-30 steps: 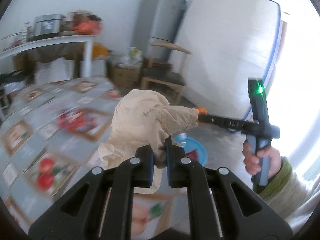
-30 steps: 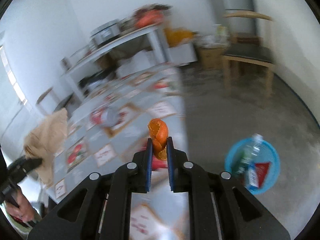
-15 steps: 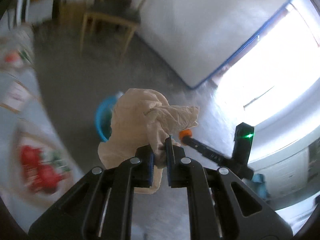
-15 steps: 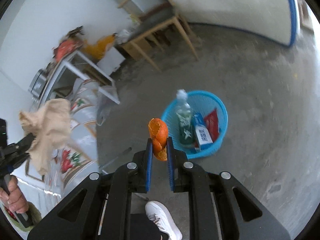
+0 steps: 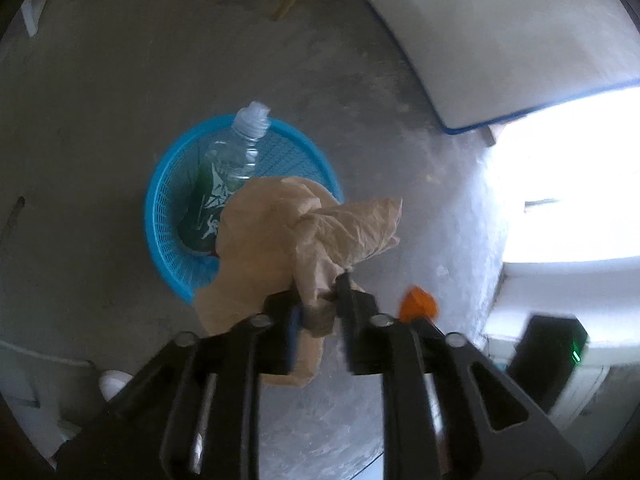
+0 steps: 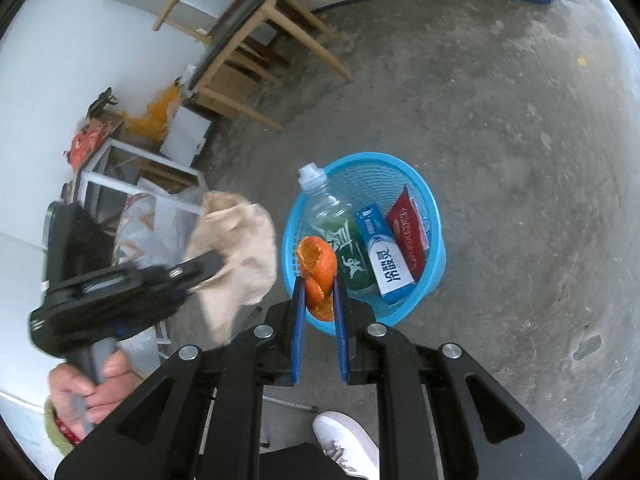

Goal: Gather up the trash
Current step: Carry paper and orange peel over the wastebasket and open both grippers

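My left gripper (image 5: 320, 300) is shut on a crumpled tan paper bag (image 5: 296, 236), held above the near rim of a blue plastic basket (image 5: 160, 216) on the concrete floor. My right gripper (image 6: 318, 300) is shut on an orange peel (image 6: 318, 268), held over the basket's near left rim (image 6: 434, 208). The basket holds a clear bottle with a green label (image 6: 332, 224), a blue and white carton (image 6: 386, 260) and a red packet (image 6: 408, 228). The left gripper with the bag (image 6: 236, 240) shows left of the basket in the right wrist view. The peel (image 5: 418, 306) shows at the right in the left wrist view.
A wooden chair (image 6: 248, 44) stands on the floor behind the basket. A white mattress with blue edging (image 5: 500, 40) leans against the wall. A white table frame with clutter (image 6: 132, 176) is at the left. A white shoe (image 6: 348, 444) is below the gripper.
Both grippers have swung away from the table and down toward the floor. They are now close over the blue basket, still holding the bag and the peel.
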A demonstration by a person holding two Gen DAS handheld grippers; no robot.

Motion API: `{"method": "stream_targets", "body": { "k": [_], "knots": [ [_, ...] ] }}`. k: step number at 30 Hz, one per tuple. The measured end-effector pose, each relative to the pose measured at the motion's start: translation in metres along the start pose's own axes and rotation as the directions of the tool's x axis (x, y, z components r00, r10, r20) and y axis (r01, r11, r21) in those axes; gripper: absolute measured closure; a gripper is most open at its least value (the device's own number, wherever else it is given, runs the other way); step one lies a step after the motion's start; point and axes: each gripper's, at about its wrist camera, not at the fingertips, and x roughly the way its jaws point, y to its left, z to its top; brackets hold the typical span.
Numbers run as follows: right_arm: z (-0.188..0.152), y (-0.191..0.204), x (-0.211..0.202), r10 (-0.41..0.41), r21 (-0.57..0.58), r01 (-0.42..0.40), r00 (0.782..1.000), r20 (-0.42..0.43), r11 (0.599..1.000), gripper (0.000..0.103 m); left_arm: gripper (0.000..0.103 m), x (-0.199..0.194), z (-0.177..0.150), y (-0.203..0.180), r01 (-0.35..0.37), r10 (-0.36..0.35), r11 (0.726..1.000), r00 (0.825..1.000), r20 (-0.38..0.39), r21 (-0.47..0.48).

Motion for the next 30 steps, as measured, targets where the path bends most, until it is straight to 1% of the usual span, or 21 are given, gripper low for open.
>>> {"method": "stream_targets", "body": {
  "k": [2,3,4,5,10,13,16,17,18,19,20,21,22,23,24,26,28,30],
  "knots": [
    [0.001,-0.003,0.004,-0.006,0.005,0.006,1.000,-0.006,1.000,0.089,0.055,0.010,0.004,0.003,-0.024,0.024,1.000,1.000,0.000,-0.009],
    [0.002,-0.005,0.005,-0.009,0.005,0.009,1.000,-0.010,1.000,0.089,0.051,0.013,0.006,0.003,-0.032,0.033,0.999,0.999,0.003,-0.013],
    [0.002,-0.006,0.007,-0.015,0.005,0.015,1.000,-0.015,1.000,0.089,0.043,0.013,0.007,0.004,-0.028,0.028,0.999,1.000,0.008,-0.017],
    [0.002,-0.007,0.008,-0.019,0.003,0.019,1.000,-0.019,1.000,0.089,0.037,0.013,0.008,0.003,-0.014,0.015,1.000,1.000,0.014,-0.018],
    [0.004,-0.002,0.015,-0.024,-0.021,0.023,0.999,-0.036,1.000,0.089,0.033,-0.008,0.009,-0.001,-0.007,0.008,1.000,0.998,0.056,-0.019],
    [0.005,0.011,0.031,-0.018,-0.055,0.015,0.998,-0.059,0.998,0.088,0.033,-0.035,0.006,-0.003,0.008,-0.006,1.000,0.996,0.086,-0.020],
    [0.007,0.024,0.056,-0.006,-0.084,-0.004,0.993,-0.117,0.996,0.086,0.032,-0.083,-0.006,-0.010,0.021,-0.023,1.000,0.990,0.138,0.019],
    [0.007,0.029,0.064,-0.007,-0.095,-0.006,0.991,-0.136,0.995,0.086,0.032,-0.094,-0.009,-0.013,0.015,-0.020,0.999,0.988,0.153,0.034],
    [0.007,0.035,0.077,-0.011,-0.114,-0.008,0.987,-0.163,0.993,0.086,0.031,-0.116,-0.018,-0.016,0.001,-0.012,0.998,0.984,0.176,0.064],
    [0.006,0.040,0.091,-0.026,-0.139,-0.001,0.981,-0.191,0.990,0.084,0.030,-0.127,-0.022,-0.018,-0.009,-0.007,0.997,0.981,0.194,0.080],
    [0.005,0.043,0.105,-0.057,-0.162,0.021,0.974,-0.219,0.987,0.077,0.028,-0.147,-0.032,-0.020,-0.028,0.005,0.994,0.975,0.222,0.103],
    [0.003,0.044,0.115,-0.092,-0.177,0.049,0.967,-0.240,0.983,0.065,0.027,-0.160,-0.040,-0.021,-0.042,0.012,0.992,0.970,0.242,0.120],
    [0.001,0.044,0.123,-0.120,-0.185,0.074,0.961,-0.251,0.980,0.060,0.026,-0.182,-0.052,-0.022,-0.072,0.032,0.989,0.959,0.281,0.132],
    [-0.001,0.043,0.129,-0.150,-0.191,0.102,0.956,-0.254,0.976,0.058,0.024,-0.201,-0.065,-0.021,-0.103,0.054,0.985,0.946,0.319,0.137],
    [-0.003,0.041,0.130,-0.156,-0.183,0.111,0.955,-0.253,0.977,0.058,0.023,-0.219,-0.078,-0.018,-0.119,0.064,0.983,0.934,0.351,0.138],
    [-0.008,0.038,0.123,-0.116,-0.153,0.079,0.961,-0.250,0.985,0.056,0.022,-0.246,-0.102,-0.010,-0.116,0.055,0.984,0.919,0.390,0.135],
    [-0.013,0.038,0.110,-0.112,-0.157,0.076,0.966,-0.231,0.985,0.051,0.021,-0.268,-0.126,0.002,-0.102,0.043,0.987,0.908,0.416,0.121],
    [-0.018,0.040,0.098,-0.122,-0.179,0.083,0.968,-0.218,0.980,0.051,0.021,-0.284,-0.150,0.020,-0.087,0.037,0.991,0.902,0.431,0.098]
  ]
}}
